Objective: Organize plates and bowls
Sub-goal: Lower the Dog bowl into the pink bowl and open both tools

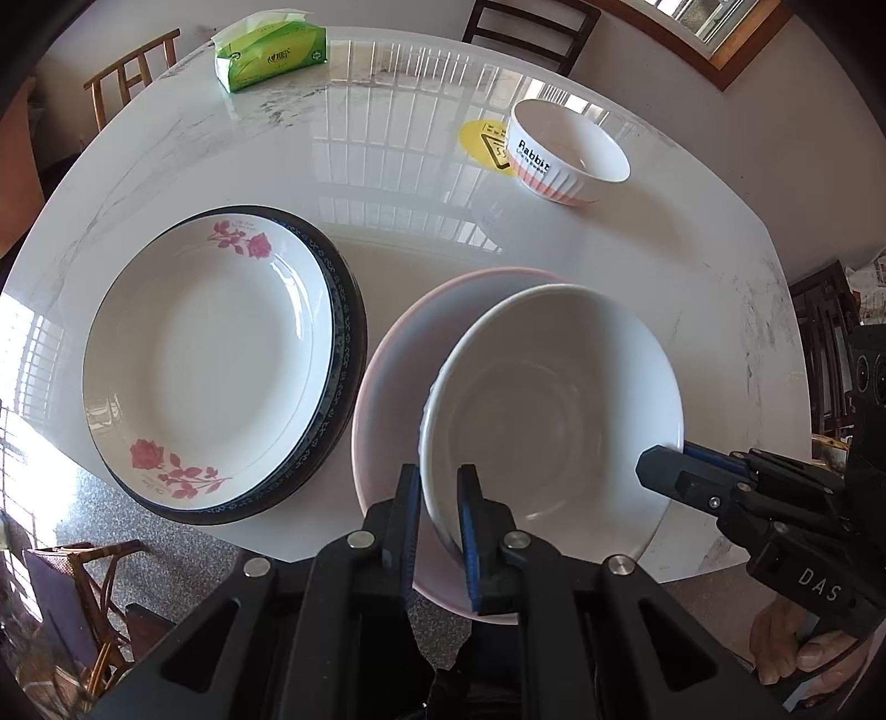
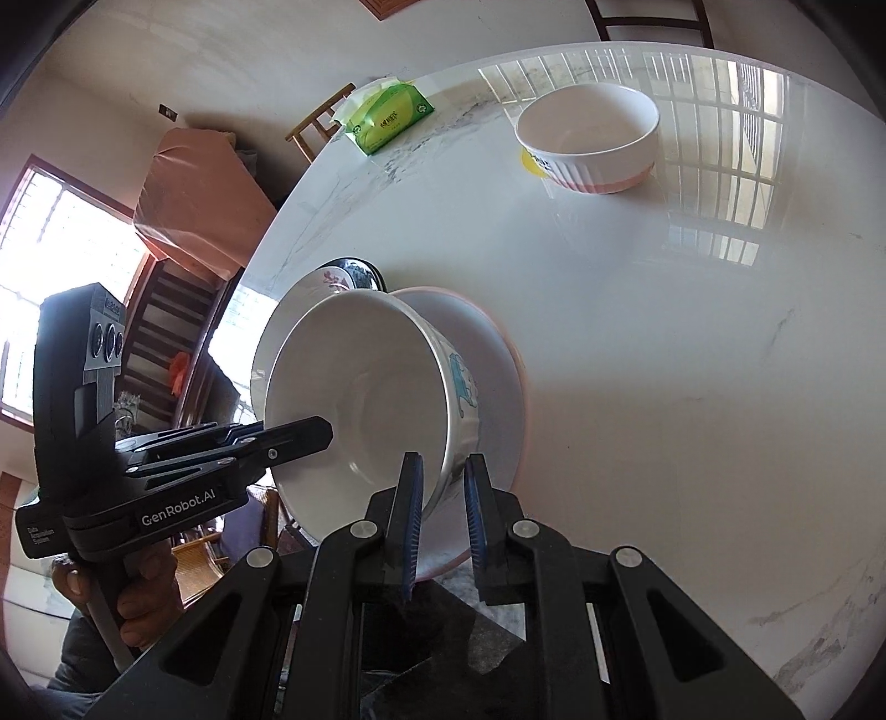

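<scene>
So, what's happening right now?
Both tools, left and right, clamped on white bowl rim, over pink plate. Nothing blocking.

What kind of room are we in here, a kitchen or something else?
Most likely a home dining area rather than a kitchen: a round marble-look table with wooden chairs around it, crockery such as a rose-patterned plate, and a tissue pack near a barred window.

Each camera sits just behind its own hand-held gripper, looking forward along the fingers and down onto the counter (image 1: 421,166) from close range. The left view faces the white bowl (image 1: 554,410) from its near rim; the right view faces it from the opposite side. Both share that bowl, the far ribbed bowl (image 2: 592,144) and the green tissue pack (image 1: 271,50).
</scene>
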Motion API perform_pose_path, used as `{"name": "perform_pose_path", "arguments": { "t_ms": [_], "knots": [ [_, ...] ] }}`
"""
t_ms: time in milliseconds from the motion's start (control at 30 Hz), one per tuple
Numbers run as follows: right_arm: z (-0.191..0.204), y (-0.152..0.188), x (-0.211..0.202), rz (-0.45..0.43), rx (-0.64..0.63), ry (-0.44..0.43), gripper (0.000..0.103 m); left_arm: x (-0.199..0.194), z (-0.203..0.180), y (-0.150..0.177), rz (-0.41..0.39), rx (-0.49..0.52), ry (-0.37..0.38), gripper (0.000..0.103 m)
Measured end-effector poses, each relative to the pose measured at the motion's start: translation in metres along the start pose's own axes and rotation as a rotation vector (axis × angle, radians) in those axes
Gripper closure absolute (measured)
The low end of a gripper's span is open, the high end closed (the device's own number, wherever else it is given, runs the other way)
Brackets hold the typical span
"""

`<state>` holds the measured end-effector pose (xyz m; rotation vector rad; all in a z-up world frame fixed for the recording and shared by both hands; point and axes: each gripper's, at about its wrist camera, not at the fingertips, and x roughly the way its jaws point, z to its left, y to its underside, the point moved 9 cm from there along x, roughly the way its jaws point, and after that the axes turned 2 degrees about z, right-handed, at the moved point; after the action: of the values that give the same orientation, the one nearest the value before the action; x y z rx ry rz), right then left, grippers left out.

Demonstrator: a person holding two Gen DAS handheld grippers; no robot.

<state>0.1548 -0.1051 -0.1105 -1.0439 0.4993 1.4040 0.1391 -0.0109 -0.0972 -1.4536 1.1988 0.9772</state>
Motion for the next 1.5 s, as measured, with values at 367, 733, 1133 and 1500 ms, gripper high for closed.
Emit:
{"name": "perform_pose_path", "arguments": {
  "t_ms": [367, 733, 1133, 1500],
  "knots": [
    [-0.0026, -0.0001, 0.0054, 0.005, 0.003, 0.022, 0.088, 0.0067, -0.0008, 0.002, 0.002, 0.034, -0.034, 0.089],
    [-0.0024, -0.0001, 0.008, 0.007, 0.005, 0.024, 0.088, 0.0064, -0.0018, 0.0004, -0.013, 0.054, -0.063, 0.089],
    [-0.0021, -0.0018, 0.0092, 0.014, 0.001, 0.029, 0.089, 0.0057, -0.0004, 0.0015, -0.017, 0.065, -0.075, 0.088],
    [-0.0007, -0.0026, 0.0107, 0.012, 0.002, 0.035, 0.089, 0.0069, -0.0026, 0.0035, -0.001, 0.086, -0.091, 0.085]
  ]
}}
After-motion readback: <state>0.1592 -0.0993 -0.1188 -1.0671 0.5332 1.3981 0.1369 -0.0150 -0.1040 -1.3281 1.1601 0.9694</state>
